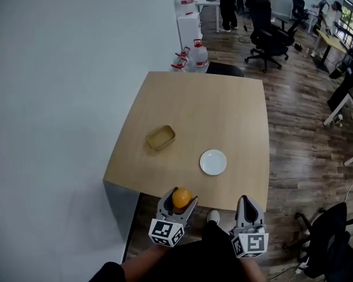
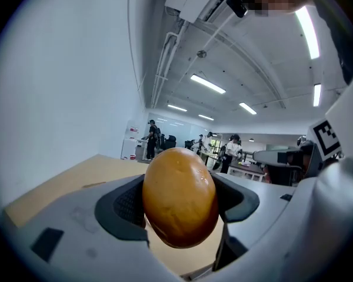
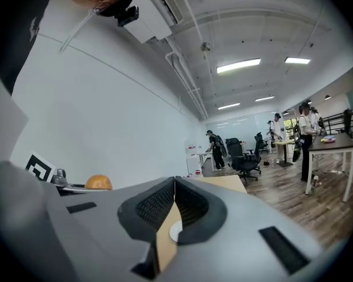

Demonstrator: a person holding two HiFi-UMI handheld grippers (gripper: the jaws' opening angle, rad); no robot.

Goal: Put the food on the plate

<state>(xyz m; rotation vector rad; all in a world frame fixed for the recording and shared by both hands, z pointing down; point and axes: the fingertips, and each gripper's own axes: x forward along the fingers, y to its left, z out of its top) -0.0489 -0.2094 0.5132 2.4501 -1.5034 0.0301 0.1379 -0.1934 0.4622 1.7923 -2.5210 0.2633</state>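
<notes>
An orange, egg-shaped piece of food (image 1: 181, 198) (image 2: 179, 197) sits clamped between the jaws of my left gripper (image 1: 180, 201) (image 2: 180, 201), held off the table's near edge. The same food (image 3: 98, 182) shows at the left in the right gripper view. A small white plate (image 1: 213, 162) (image 3: 175, 232) lies on the wooden table (image 1: 223, 116) near its front right part. My right gripper (image 1: 248, 206) (image 3: 175, 200) hovers beside the left one, off the near edge, its jaws pressed together with nothing between them.
A shallow tan tray (image 1: 160, 137) lies on the table left of the plate. A white wall runs along the left. Beyond the table stand water jugs (image 1: 198, 54), a black office chair (image 1: 270, 37) and desks; another chair (image 1: 332, 234) is at my right.
</notes>
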